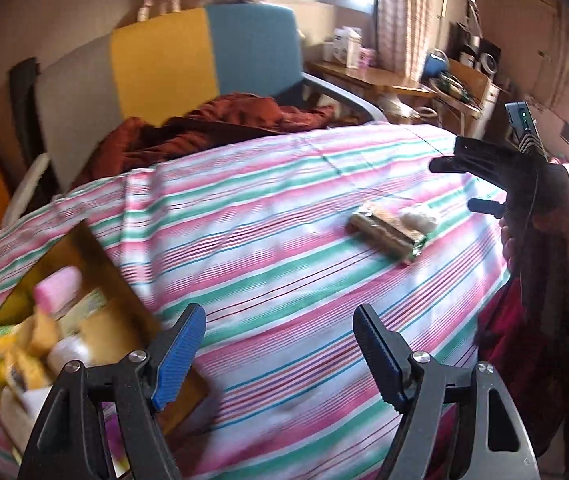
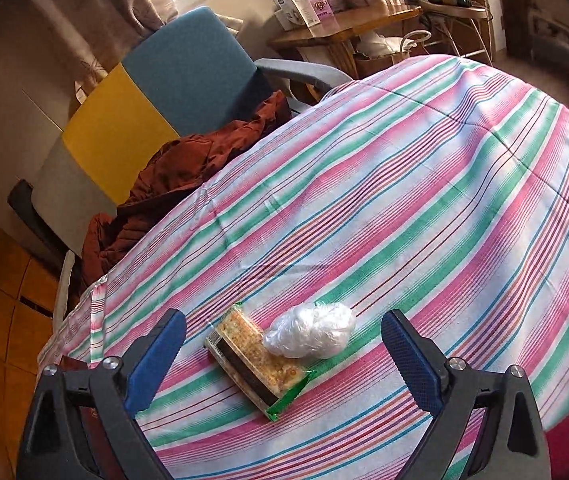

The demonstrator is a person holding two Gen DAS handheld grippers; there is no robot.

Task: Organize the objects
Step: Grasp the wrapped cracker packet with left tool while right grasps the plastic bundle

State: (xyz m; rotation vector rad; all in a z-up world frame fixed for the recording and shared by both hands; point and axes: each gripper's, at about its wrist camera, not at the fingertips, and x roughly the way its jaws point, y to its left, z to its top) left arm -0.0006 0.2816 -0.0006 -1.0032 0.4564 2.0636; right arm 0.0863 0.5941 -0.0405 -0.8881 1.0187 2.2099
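Right wrist view: cracker packet (image 2: pixel 255 360) lies on the striped tablecloth (image 2: pixel 424 216), clear plastic bundle (image 2: pixel 310 336) touching its far side, both sitting between my right gripper (image 2: pixel 282 358) fingers, which are spread wide and gripping nothing. Over on the left wrist view, the cardboard box (image 1: pixel 96 256) already carries a pink pack (image 1: pixel 58 288) and several yellow packets, so I reckon most of the sorting is done. Left gripper (image 1: pixel 280 350) hangs spread and empty beside that box. Two items left, I'd say.
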